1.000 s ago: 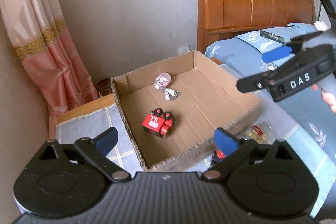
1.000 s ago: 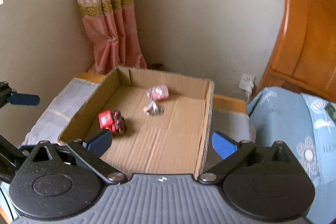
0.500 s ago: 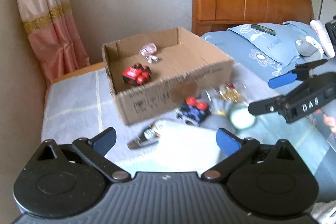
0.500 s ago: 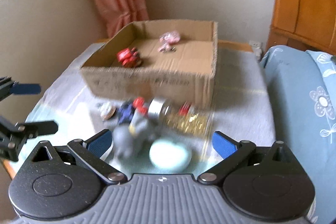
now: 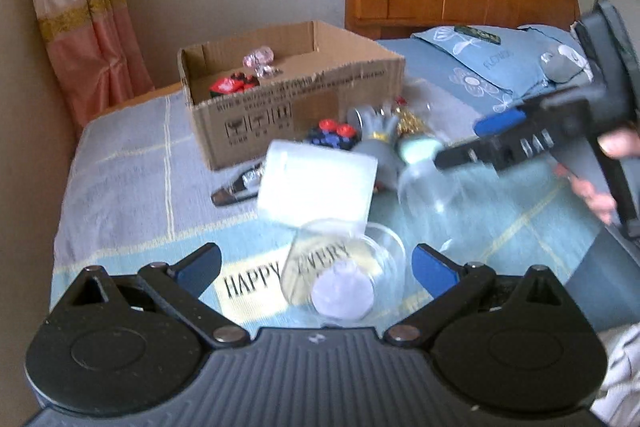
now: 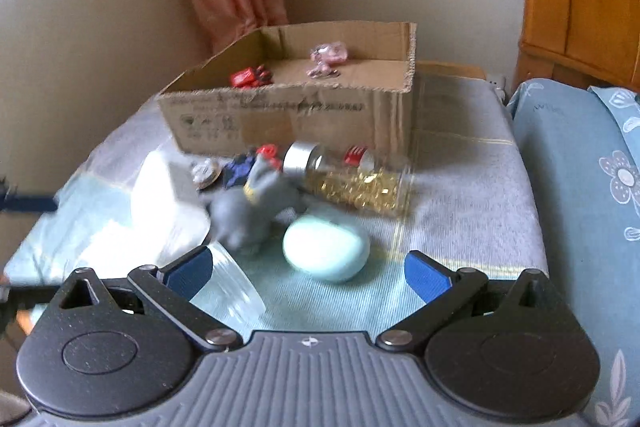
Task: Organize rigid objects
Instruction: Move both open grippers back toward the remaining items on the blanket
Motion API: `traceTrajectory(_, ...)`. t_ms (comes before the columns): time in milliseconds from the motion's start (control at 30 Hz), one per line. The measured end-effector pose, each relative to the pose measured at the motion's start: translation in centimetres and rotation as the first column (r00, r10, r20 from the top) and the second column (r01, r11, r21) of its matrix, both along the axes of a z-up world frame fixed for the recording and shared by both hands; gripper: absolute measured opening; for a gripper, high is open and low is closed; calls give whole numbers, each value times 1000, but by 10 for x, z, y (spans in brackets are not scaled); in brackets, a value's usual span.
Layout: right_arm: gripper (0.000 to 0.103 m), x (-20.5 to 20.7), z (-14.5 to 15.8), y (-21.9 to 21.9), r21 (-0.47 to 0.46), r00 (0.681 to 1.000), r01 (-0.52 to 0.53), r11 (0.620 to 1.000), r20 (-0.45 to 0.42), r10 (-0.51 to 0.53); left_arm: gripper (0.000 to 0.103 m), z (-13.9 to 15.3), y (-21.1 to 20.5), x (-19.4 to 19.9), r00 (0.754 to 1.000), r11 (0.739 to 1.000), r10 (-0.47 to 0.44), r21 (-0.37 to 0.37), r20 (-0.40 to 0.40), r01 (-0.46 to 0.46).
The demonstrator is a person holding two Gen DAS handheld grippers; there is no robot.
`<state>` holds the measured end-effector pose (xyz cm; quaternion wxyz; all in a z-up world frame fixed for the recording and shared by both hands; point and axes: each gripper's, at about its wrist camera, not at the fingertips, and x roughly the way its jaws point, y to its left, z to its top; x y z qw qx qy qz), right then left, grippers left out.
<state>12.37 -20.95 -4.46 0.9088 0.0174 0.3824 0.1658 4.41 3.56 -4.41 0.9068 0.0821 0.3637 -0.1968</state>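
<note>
From the left wrist, the left gripper (image 5: 316, 263) is pulling back from the cardboard box (image 5: 296, 107), jaws spread and empty over a clear glass jar (image 5: 344, 279) lying in front of it. From the right wrist, the right gripper (image 6: 308, 269), also spread and empty, is nearing a smooth mint egg-shaped case (image 6: 326, 249) before the box, likely the next pick.

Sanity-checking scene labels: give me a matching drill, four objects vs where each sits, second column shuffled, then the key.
Things:
1. red toy car
2. mint egg-shaped case
3. jar of gold beads
4. clear glass jar

Places:
A. between the left gripper fingers
B. inside the cardboard box
C. lying on its side in front of the box
D. just ahead of the right gripper

Pairs: 1-B, 2-D, 3-C, 4-A
</note>
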Motion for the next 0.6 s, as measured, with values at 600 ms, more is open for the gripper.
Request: traceTrajectory(600, 103, 36, -37, 12, -173, 996, 63, 983, -48, -73, 102, -35, 5, 9, 994, 1000, 22, -10, -108, -24)
